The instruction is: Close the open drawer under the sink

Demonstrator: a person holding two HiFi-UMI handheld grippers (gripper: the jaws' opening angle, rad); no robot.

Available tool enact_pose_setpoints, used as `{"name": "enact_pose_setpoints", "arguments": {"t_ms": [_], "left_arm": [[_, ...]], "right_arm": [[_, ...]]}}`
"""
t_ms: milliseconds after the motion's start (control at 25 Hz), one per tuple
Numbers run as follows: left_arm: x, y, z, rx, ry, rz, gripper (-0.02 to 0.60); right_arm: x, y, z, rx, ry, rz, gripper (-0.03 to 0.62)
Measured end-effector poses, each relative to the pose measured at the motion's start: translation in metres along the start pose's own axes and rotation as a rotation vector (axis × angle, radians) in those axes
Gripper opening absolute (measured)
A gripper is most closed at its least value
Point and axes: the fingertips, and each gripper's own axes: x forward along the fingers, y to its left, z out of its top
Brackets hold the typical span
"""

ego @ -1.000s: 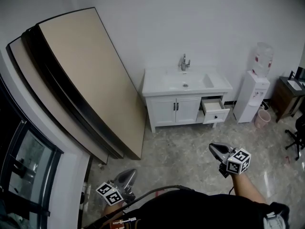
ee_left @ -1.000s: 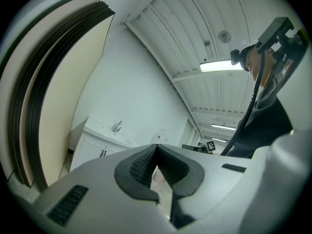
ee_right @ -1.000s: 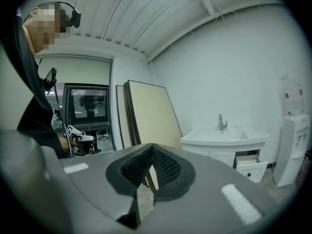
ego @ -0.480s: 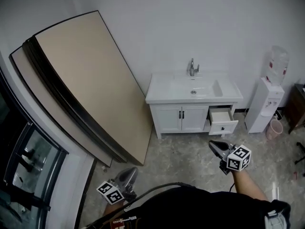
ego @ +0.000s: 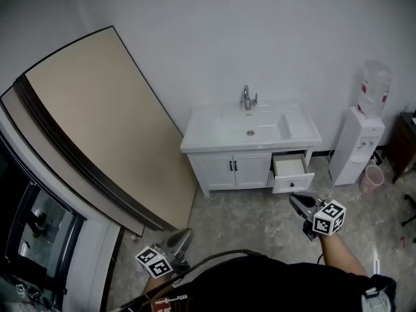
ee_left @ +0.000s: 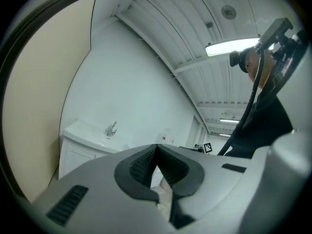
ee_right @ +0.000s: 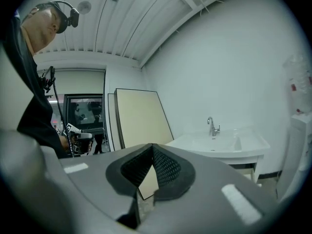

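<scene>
A white sink cabinet (ego: 250,149) stands against the far wall. Its lower right drawer (ego: 290,171) is pulled out. My right gripper (ego: 294,201) is held level above the floor, just in front of the drawer and apart from it, shut with nothing in it. My left gripper (ego: 184,234) is lower left, well short of the cabinet, also shut and empty. In the left gripper view the jaws (ee_left: 156,148) meet and the sink (ee_left: 95,132) lies ahead to the left. From the right gripper (ee_right: 152,148) the sink (ee_right: 222,143) shows ahead to the right.
Large beige boards (ego: 97,129) lean on the wall left of the cabinet. A water dispenser (ego: 356,147) and a pink bin (ego: 372,178) stand to its right, with a dark desk (ego: 407,135) at the right edge. A glazed door (ego: 36,223) is at the far left.
The person has walked nearer, so the cabinet now sits closer and further left in the head view. Both grippers moved forward with them and stayed shut.
</scene>
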Motion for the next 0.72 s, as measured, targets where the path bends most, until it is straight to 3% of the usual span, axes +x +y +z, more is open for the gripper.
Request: {"name": "enact_pose_setpoints", "arguments": {"t_ms": [440, 720], "left_arm": [[0.060, 0.043, -0.005, -0.036, 0.035, -0.097, 0.000], [0.066, 0.107, 0.029, -0.041, 0.036, -0.170, 0.000]], "right_arm": [[0.010, -0.040, -0.010, 0.026, 0.022, -0.092, 0.002], [0.059, -0.034, 0.013, -0.006, 0.007, -0.176, 0.002]]}}
